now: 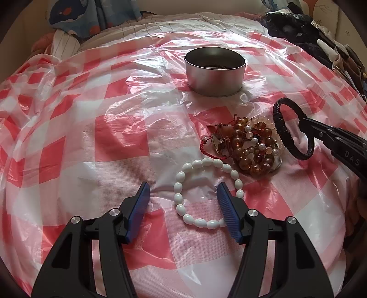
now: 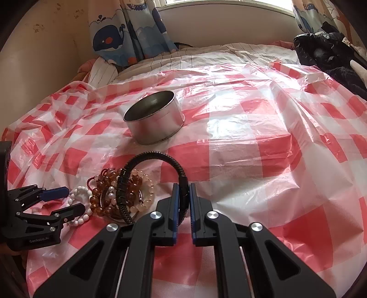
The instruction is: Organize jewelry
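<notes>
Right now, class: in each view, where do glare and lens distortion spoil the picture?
Left wrist view: glare whitens the plastic sheet left of the tin; the fisheye bulges the checks. Right wrist view: the window is washed out, sheen lies right of the tin, and the corners are dark.

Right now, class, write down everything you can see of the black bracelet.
The black bracelet is a stiff round band that looks like braided leather or cord, with a studded, clasp-like section along one side. The right gripper is shut on its band, holding it upright on edge above the checked plastic sheet. It stands beside the heap of amber beads; whether it touches them is unclear.
</notes>
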`<state>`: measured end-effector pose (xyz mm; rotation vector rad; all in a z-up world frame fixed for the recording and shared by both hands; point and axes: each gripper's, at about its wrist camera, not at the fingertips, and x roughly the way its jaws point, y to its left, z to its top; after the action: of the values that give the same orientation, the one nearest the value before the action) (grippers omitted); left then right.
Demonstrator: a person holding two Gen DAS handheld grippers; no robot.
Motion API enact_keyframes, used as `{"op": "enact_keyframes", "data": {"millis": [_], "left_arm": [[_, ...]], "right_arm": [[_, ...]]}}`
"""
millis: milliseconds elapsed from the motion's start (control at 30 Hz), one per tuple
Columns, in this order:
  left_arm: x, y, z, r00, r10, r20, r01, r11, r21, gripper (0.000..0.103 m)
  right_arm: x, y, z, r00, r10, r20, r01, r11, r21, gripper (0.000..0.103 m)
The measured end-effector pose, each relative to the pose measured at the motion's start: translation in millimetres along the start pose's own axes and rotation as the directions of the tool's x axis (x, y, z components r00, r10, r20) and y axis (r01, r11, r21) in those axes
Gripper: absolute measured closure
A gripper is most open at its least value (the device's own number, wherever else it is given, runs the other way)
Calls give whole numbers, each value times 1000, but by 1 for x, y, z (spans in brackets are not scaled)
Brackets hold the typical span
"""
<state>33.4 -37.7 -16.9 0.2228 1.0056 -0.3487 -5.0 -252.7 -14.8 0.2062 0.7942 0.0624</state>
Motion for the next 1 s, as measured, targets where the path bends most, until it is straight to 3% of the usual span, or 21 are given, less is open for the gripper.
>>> {"op": "enact_keyframes", "data": {"millis": [100,133,233,333,667,1000], "left_arm": [[0,-1,0,1000,2,5,-2,1000,6,48],[-1,-1,-1,1000,-5,9,5,1000,10,64],[-4,-3,-1,1000,19,21,-20,999,43,97],[-13,2,2,998,-50,46,49,999,9,97],[-43,13,11,974,-123,191,137,989,-63,97],[-68,0,38,948,-153,278,171,985,-39,97]], "right_arm": [[0,0,0,1000,-1,2,1,1000,0,94],[0,0,0,1000,0,2,0,1000,1,94],[-1,0,0,1000,-1,3,1,1000,1,93],[-1,0,0,1000,0,8,0,1000,2,93],[-9,3,2,999,25,47,-25,1000,8,94],[-22,11,15,994,48,100,-47,999,-10,94]]}}
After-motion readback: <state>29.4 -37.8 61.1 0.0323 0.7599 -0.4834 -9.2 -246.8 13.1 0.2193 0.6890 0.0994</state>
